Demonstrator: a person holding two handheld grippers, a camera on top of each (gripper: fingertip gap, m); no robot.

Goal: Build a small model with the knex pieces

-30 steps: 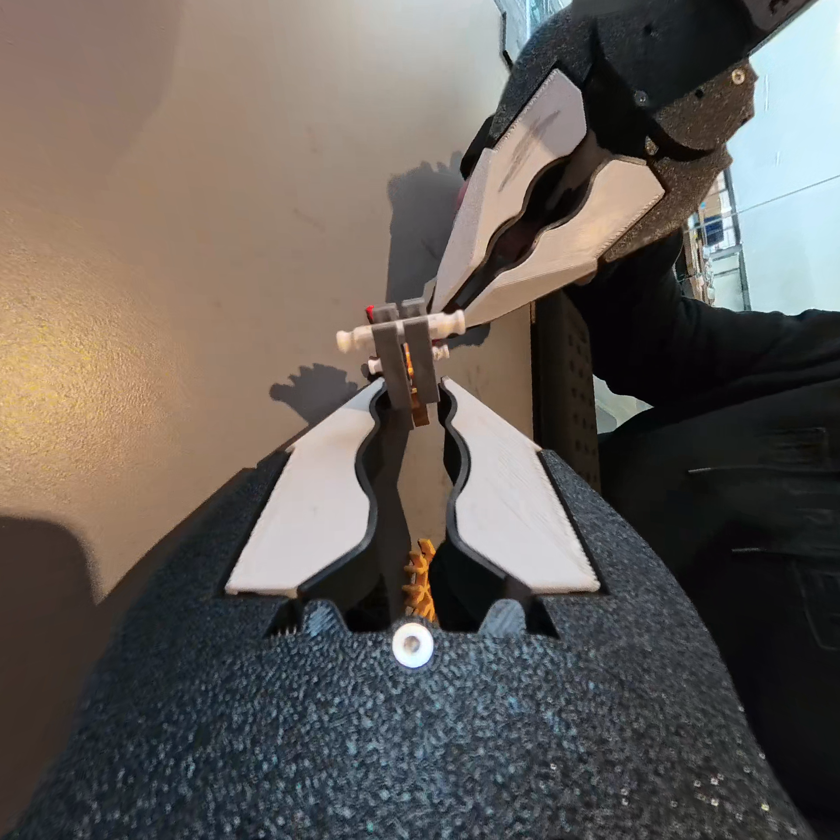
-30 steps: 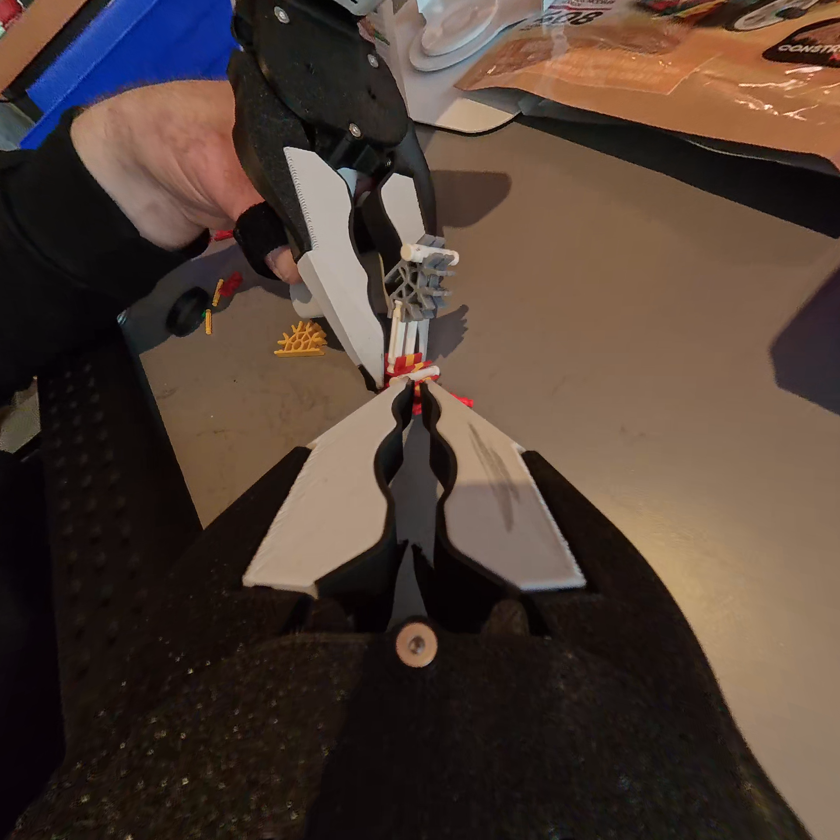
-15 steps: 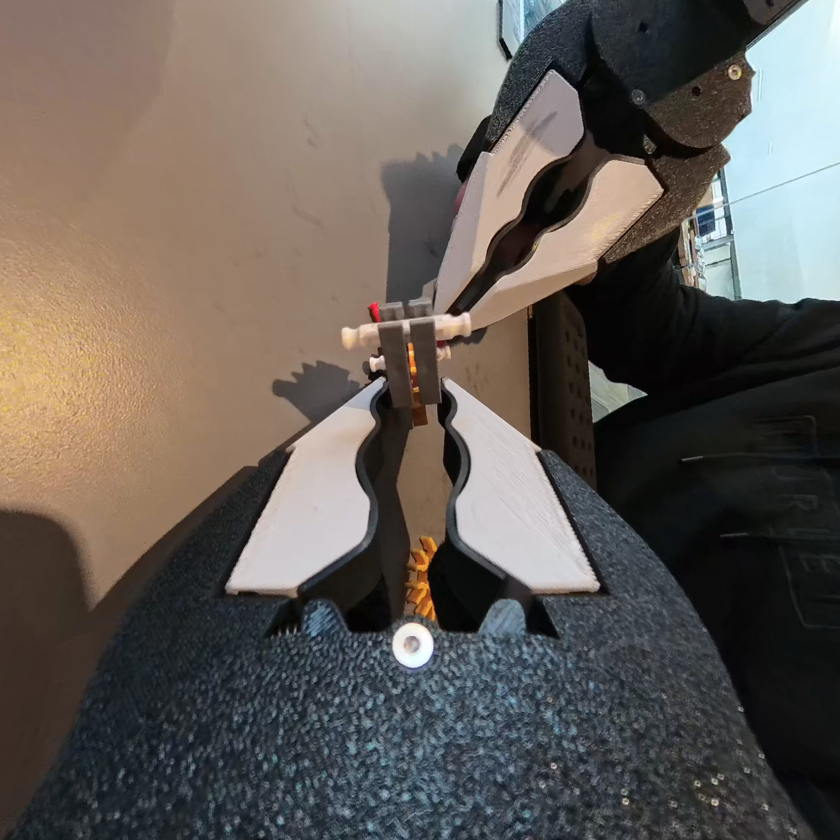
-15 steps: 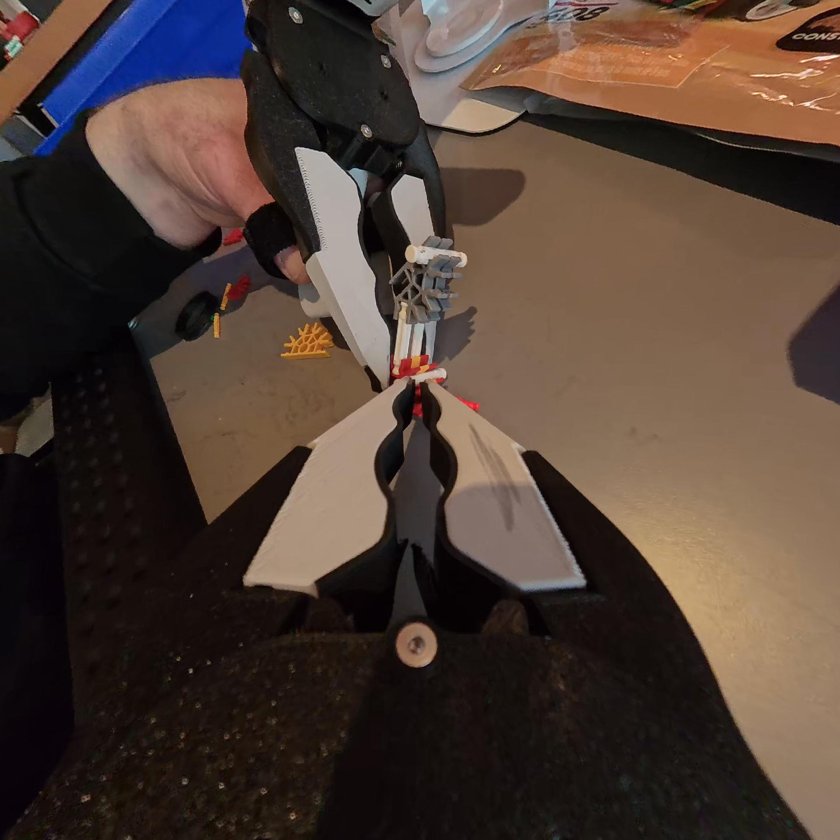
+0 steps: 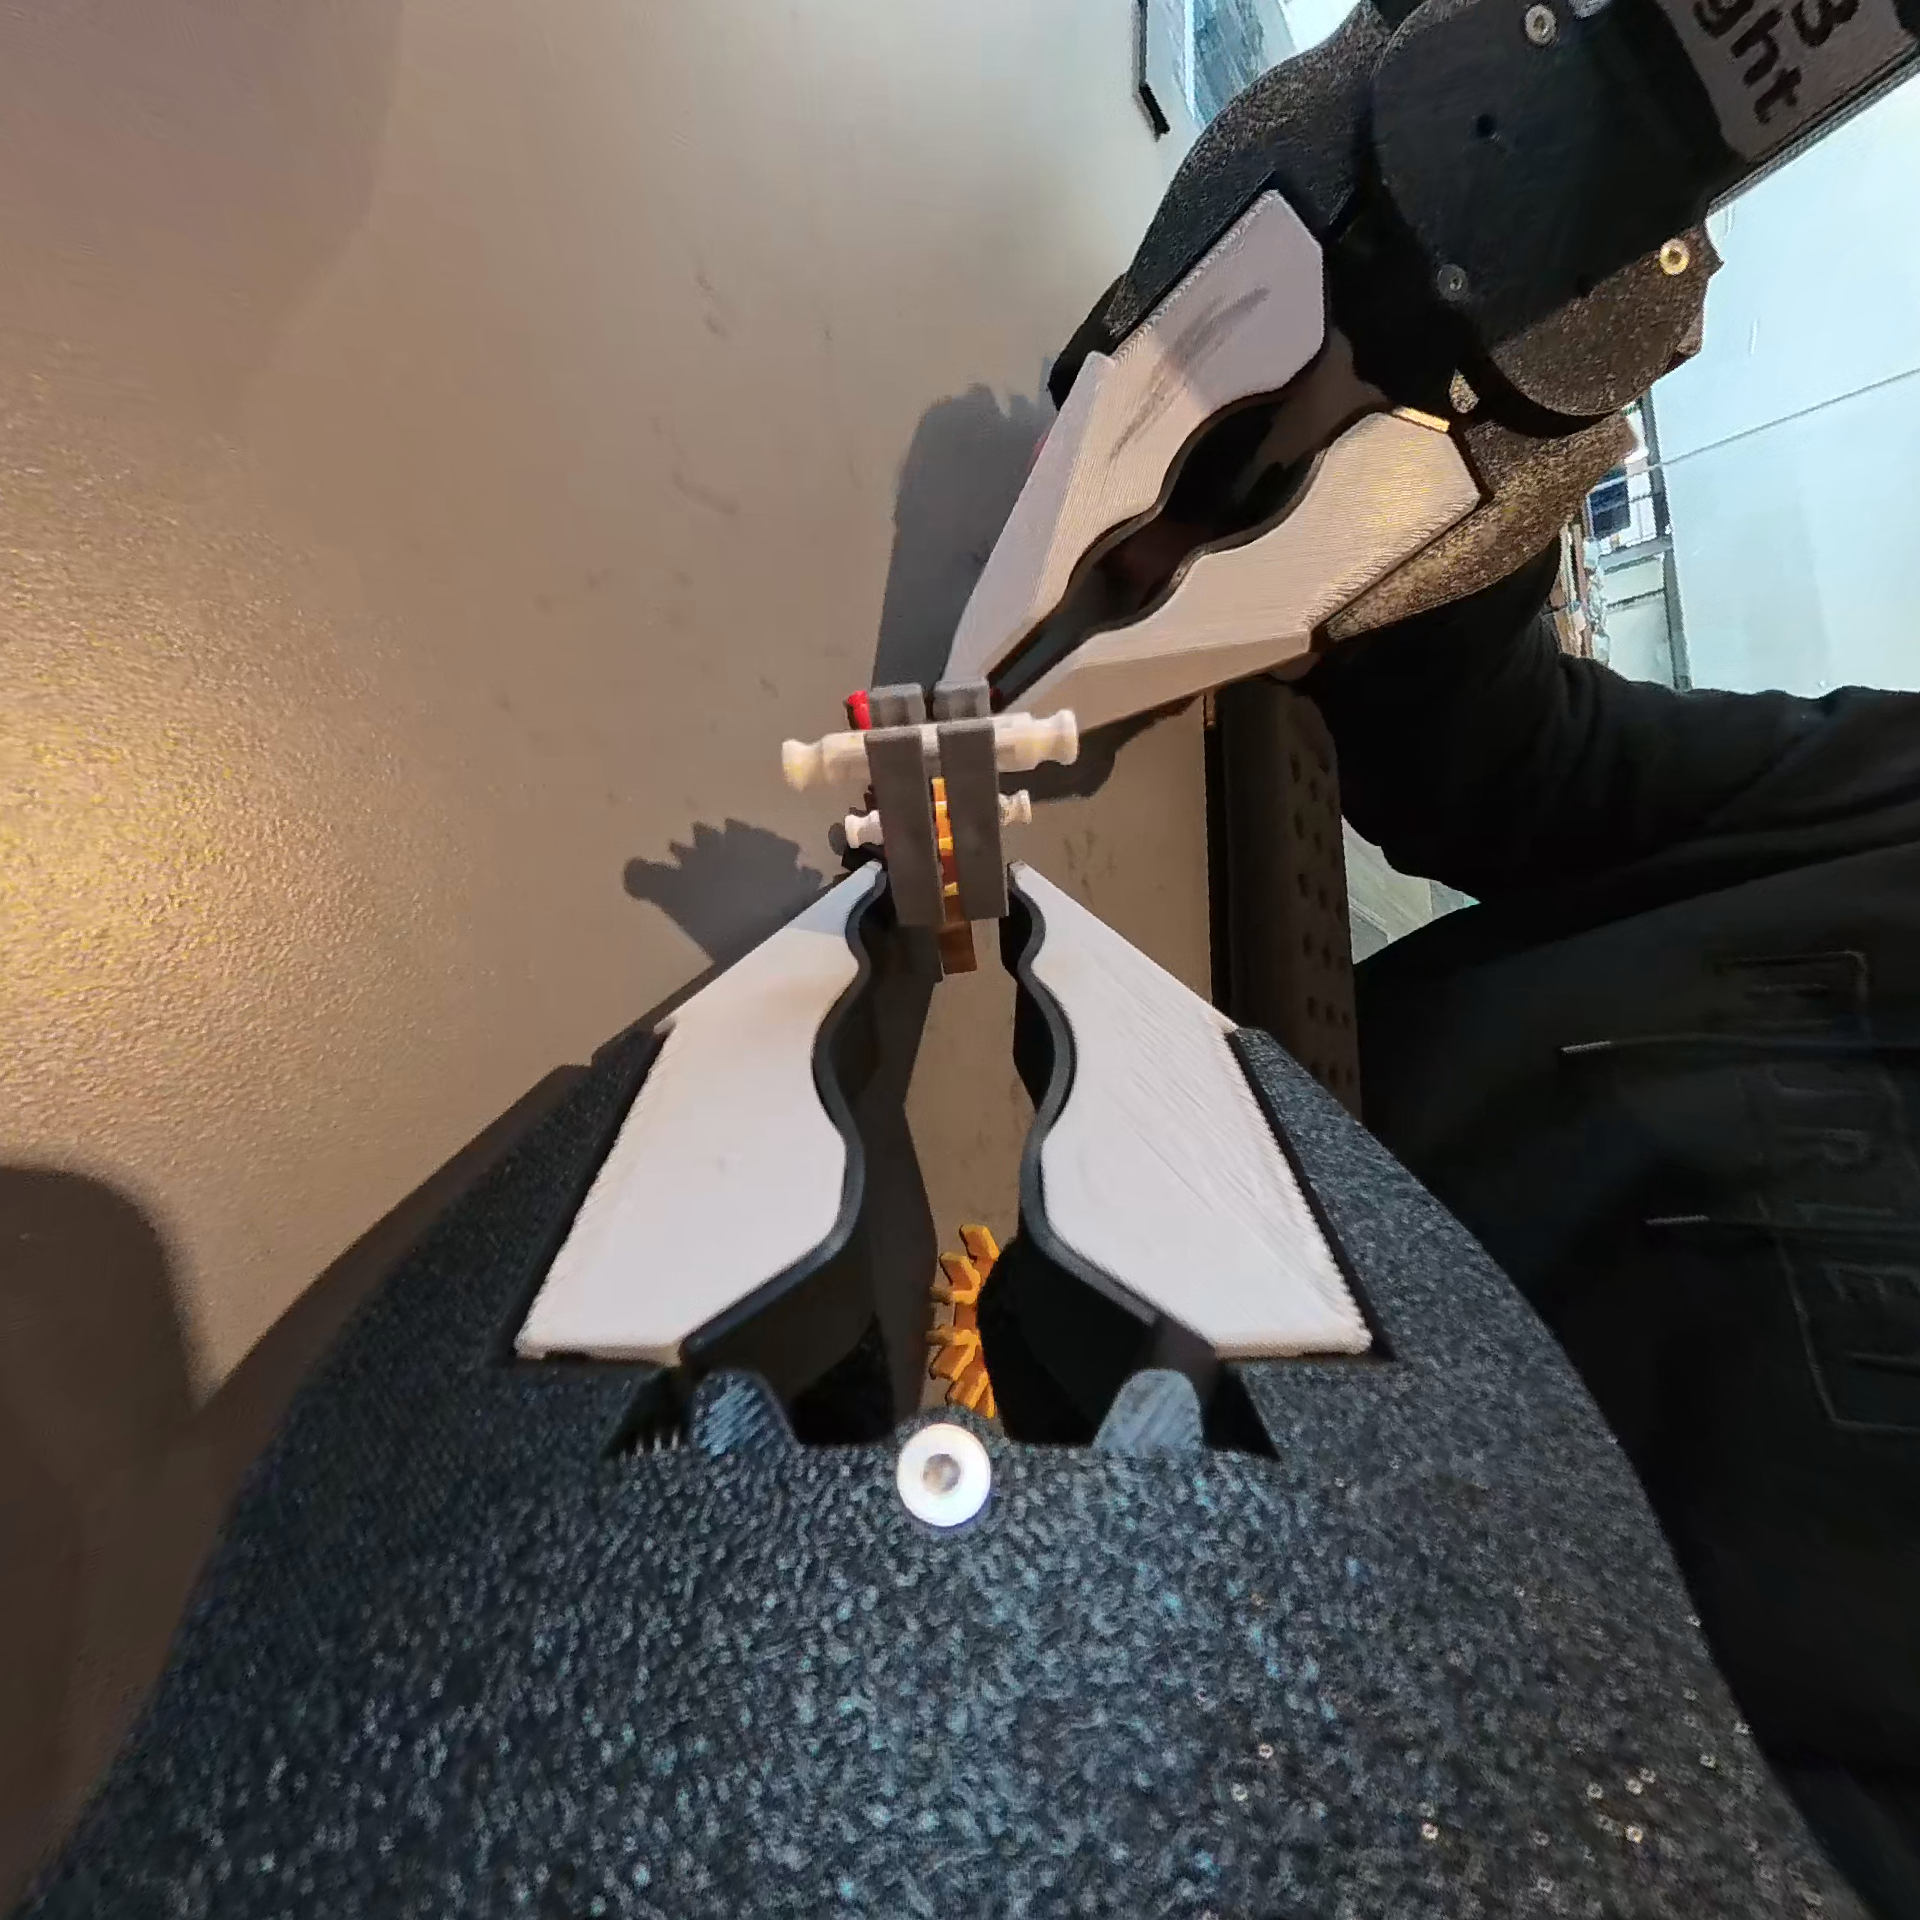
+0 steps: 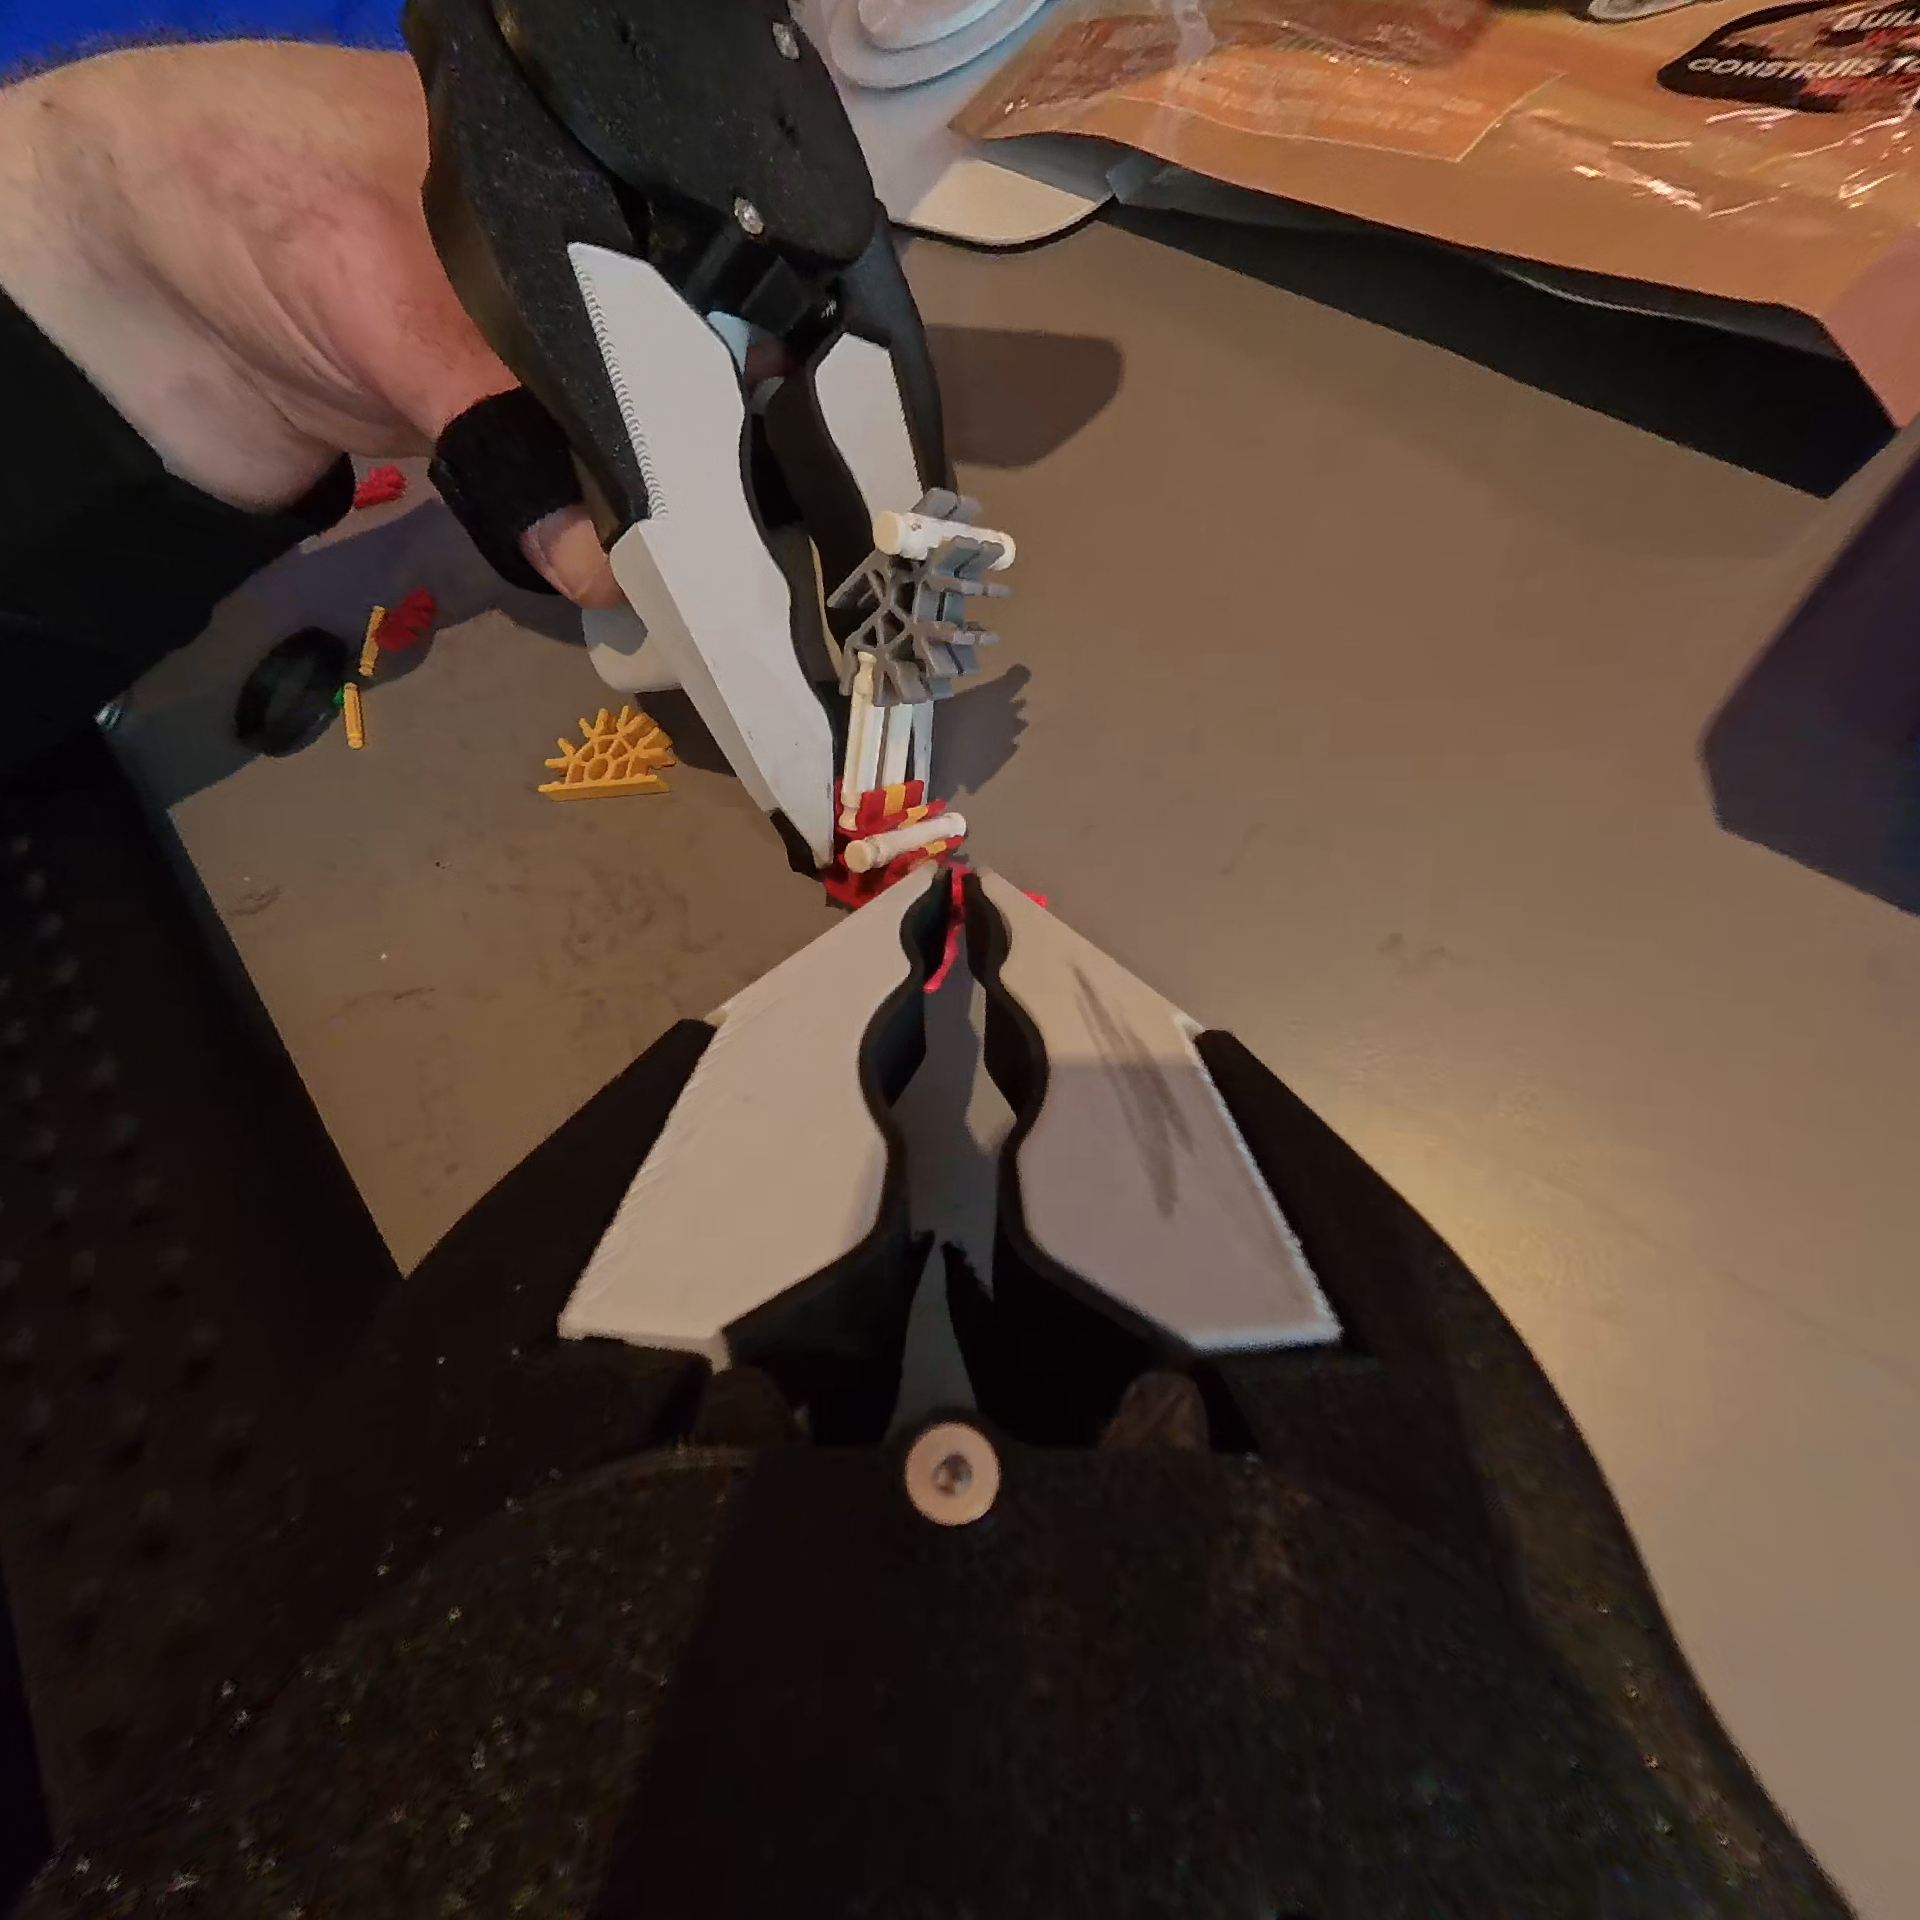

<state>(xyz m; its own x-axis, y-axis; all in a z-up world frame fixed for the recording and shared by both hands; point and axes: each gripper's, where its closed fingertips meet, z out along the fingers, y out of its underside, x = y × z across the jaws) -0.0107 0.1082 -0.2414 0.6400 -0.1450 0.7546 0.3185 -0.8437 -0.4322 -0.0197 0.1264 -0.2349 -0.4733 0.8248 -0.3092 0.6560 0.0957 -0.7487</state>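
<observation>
My left gripper point(image 5: 945, 904) is shut on a small toy assembly point(image 5: 940, 821) of grey snowflake connectors, white rods and red and yellow connectors, and holds it above the table. In the right wrist view the assembly point(image 6: 914, 623) stands upright, with the left gripper point(image 6: 821, 842) coming in from the upper left, held by a hand. My right gripper point(image 6: 951, 883) is shut on a red piece point(image 6: 940, 940) at the assembly's lower end. In the left wrist view the right gripper point(image 5: 977, 691) reaches in from the upper right and meets the far end of the assembly.
On the grey table point(image 6: 1351, 935) lie a yellow fan connector point(image 6: 608, 758), a black wheel point(image 6: 291, 691) and small red and yellow pieces point(image 6: 400, 623). A plastic bag point(image 6: 1455, 135) lies at the back, a dark box point(image 6: 1829, 748) at the right, and a black perforated mat point(image 6: 125, 1039) at the left. Only a small space, under 4 cm, lies between the two pairs of fingers.
The left gripper and the assembly have shifted slightly left in the right wrist view. A strip of the red piece now shows between the right gripper's fingers. Both grippers stay shut.
</observation>
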